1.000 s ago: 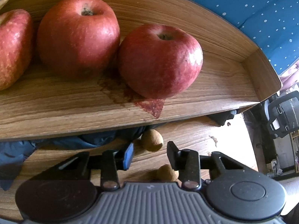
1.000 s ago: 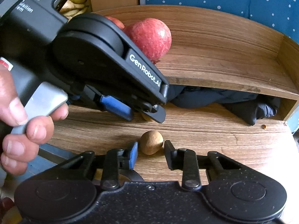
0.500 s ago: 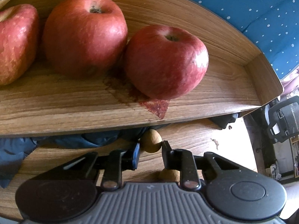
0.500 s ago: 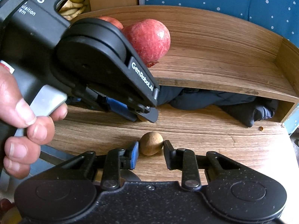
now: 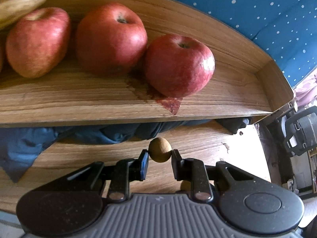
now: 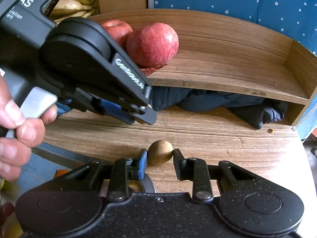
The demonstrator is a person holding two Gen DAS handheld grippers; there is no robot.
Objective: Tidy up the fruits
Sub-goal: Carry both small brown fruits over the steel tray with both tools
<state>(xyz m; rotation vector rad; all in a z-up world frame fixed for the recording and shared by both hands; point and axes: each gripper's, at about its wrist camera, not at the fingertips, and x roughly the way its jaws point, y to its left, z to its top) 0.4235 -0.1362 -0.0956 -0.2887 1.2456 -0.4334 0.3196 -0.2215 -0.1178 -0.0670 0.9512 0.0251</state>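
small brown fruit (image 5: 160, 152) pinched in left claw (image 5: 159, 156).

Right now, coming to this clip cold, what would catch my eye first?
Three red apples in a row on the wooden shelf, with a reddish stain under the rightmost. Below, each gripper pinches a small brown round fruit: the left gripper holds one raised, the right gripper holds another at the tabletop.
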